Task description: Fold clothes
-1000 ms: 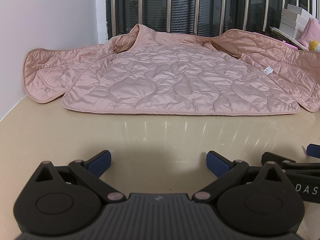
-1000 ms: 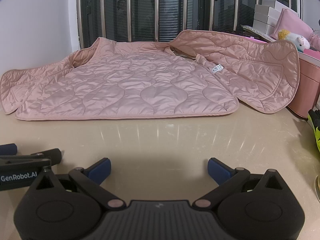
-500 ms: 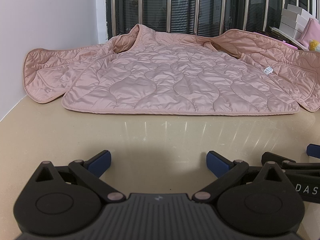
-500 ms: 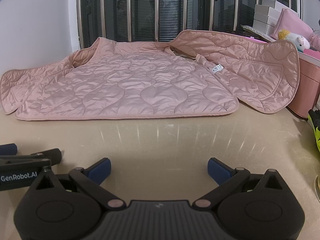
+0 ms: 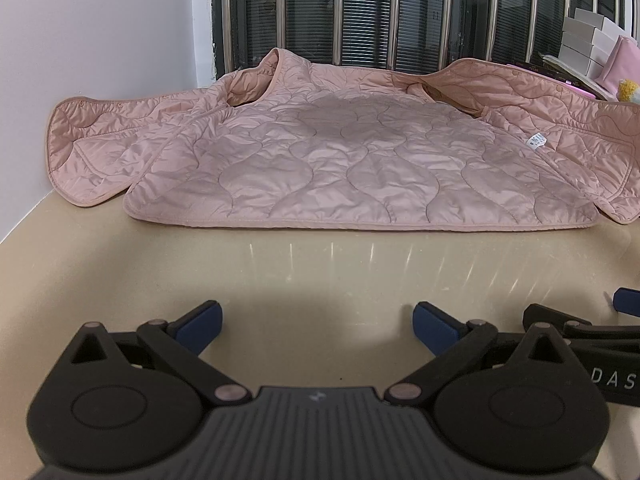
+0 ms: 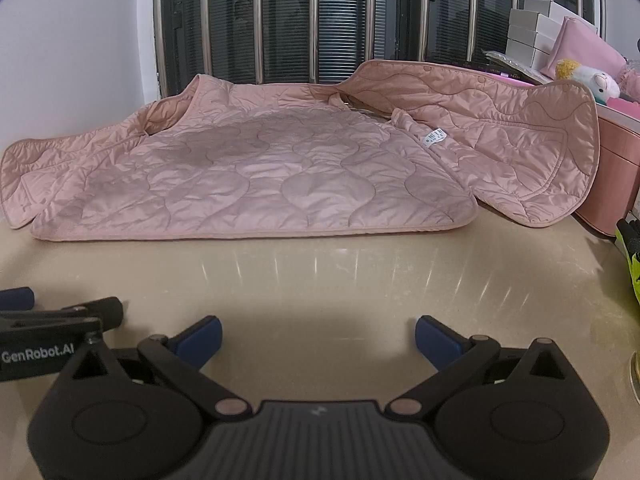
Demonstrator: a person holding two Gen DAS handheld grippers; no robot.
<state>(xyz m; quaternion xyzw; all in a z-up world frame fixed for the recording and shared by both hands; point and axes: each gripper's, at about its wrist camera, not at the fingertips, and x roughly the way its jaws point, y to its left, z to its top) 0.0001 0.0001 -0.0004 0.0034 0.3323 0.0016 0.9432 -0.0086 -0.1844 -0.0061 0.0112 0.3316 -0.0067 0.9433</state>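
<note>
A wide beige table fills both wrist views, backed by a white wall and a barred window. Spread open across its far half lies a pink quilted jacket, lining side up, unfolded, with its left front panel flopped toward the wall and its right front panel draped up against a pink box at the table's edge. A small white care label sits near the right side seam (too small to read). Compared with the views from a second ago, nothing has moved: the jacket lies exactly as it did and both tools rest in the same spots, so folding has likely not begun. The left gripper and right gripper sit side by side on bare tabletop, well short of the hem, each with jaws spread wide and holding nothing
</note>
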